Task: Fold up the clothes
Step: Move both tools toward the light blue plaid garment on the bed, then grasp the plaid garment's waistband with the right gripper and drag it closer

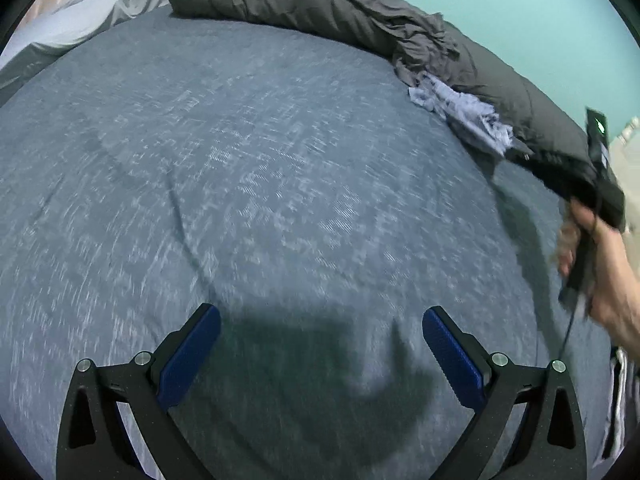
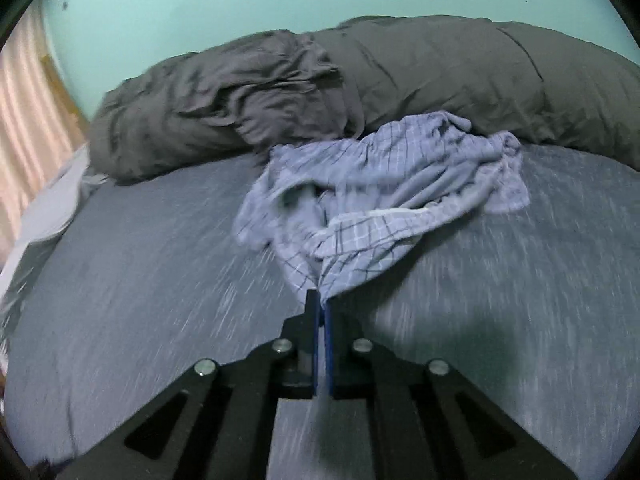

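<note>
**Right tongs clamped on the checked cloth; left tongs spread over bare bed**

Left wrist view: The left tongs stand wide apart with nothing between the blue pads – below them lies only the blue-grey bedsheet and a shadow. The checked cloth lies crumpled far off at the upper right, against the grey duvet. A hand at the right edge holds the black body of the other tool. A white sheet sits at the upper left.

Right wrist view: The right tongs are closed on a corner of the checked cloth. From the pinched corner the cloth runs away from the camera toward the duvet, spreading wide and rumpled – its long axis lies roughly crosswise along the duvet's foot. The duvet, rolled up, lies right behind the cloth; a pink curtain hangs at the left.
</note>
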Motion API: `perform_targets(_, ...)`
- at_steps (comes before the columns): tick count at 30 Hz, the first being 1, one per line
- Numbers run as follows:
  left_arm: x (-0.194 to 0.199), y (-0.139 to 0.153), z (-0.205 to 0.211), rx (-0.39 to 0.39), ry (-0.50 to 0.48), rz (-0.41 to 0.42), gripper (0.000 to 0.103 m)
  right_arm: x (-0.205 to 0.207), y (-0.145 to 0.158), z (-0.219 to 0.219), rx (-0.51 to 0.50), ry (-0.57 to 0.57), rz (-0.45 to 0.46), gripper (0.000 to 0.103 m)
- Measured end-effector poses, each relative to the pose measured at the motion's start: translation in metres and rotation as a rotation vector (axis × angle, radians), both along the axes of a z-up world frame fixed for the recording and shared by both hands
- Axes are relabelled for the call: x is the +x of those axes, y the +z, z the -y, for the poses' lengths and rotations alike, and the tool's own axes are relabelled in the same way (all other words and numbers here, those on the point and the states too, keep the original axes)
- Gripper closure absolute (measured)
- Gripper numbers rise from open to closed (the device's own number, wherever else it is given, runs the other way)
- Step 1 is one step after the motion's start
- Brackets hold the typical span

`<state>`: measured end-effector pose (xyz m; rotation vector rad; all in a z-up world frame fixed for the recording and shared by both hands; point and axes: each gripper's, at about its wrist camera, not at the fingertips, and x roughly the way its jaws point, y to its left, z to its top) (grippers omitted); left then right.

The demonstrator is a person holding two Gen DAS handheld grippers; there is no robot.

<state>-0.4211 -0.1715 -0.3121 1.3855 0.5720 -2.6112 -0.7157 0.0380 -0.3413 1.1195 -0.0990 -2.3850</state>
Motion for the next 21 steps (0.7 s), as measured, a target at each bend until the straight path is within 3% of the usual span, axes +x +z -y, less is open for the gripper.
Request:
perform_targets(8,0.057,0.008,-0.038,-0.005,-0.040,-0.041,0.000,0.136,0.014,-0.051,-0.140,-0.003,0.041,0.101)
perform_targets(14,0.096,0.003,-0.066,-0.026,-0.084,-0.061,0.000,0.242,0.016,-0.083,-0.170,0.026,0.028,0.101)
perform_targets(21,0.126,0.019,-0.069,-0.052,-0.090,-0.118,0.000,0.328,0.013,-0.109,-0.196,0.014,0.004,0.101)
